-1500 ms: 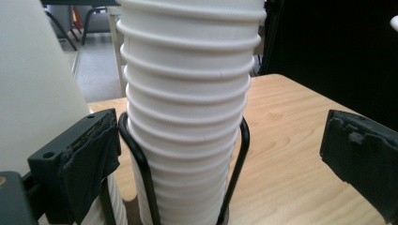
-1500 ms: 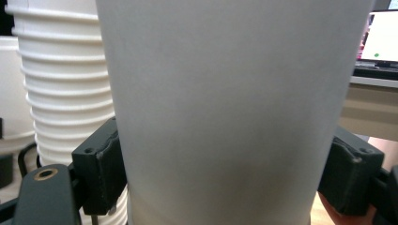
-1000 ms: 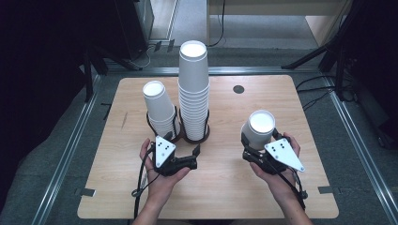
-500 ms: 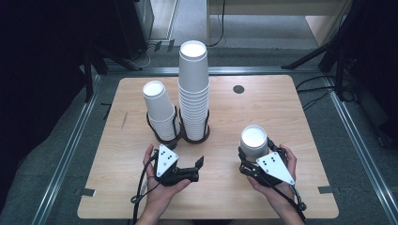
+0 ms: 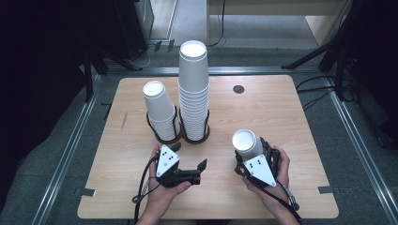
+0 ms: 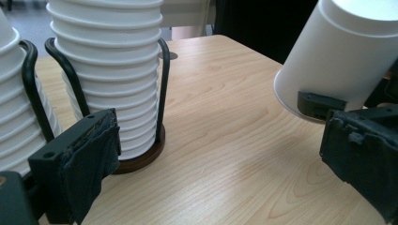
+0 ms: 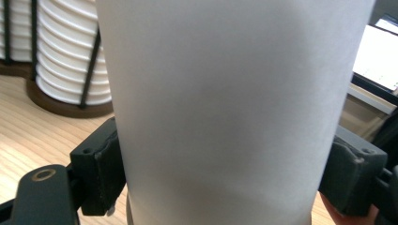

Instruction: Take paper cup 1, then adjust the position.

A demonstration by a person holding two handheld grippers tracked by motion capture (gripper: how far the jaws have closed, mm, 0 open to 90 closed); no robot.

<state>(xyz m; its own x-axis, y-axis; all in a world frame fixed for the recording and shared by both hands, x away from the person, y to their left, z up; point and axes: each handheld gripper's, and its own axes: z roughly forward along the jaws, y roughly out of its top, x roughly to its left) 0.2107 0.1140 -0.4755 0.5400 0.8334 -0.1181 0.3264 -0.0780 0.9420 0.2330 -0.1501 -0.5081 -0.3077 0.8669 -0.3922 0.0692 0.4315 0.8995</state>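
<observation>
My right gripper is shut on a single white paper cup, held tilted just above the front right of the wooden table. In the right gripper view the cup stands between both pads. My left gripper hovers open and empty at the front centre, its jaws pointing right toward the cup. Behind it stand a short cup stack and a tall cup stack, each in a dark wire holder.
A small dark round hole sits in the table's back right part. Metal rails run along the floor beside the table's left side and right side. Black stand legs and cables lie at the back right.
My right gripper has come down and toward the near edge with the cup still in it. The left gripper has shifted only slightly and stays open.
</observation>
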